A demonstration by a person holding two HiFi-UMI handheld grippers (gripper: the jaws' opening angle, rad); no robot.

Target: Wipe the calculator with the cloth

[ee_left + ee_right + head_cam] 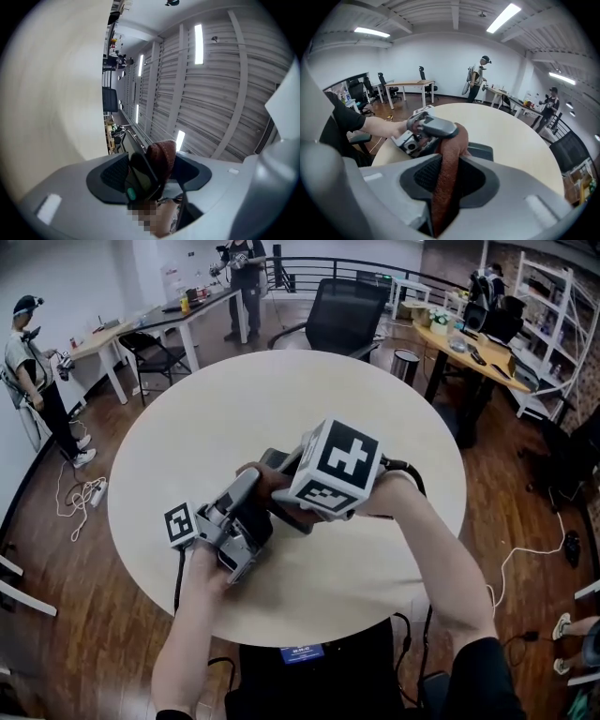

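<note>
Wipe in progress. Left gripper point(152, 174) jaws wide and opening, calculator point(140, 179) between them, raised above table point(281, 399). Right gripper point(449, 180) jaws clamped on brown cloth point(450, 150), cloth against calculator. Remaining surface unclear.

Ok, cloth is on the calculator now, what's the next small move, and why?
Probably tighten the left claw first. Its jaws are opening with the calculator between them, and the cloth hides whether they grip it. The right claw is shut on that cloth, which drapes over the calculator, so a wipe stroke now could push it loose.
</note>
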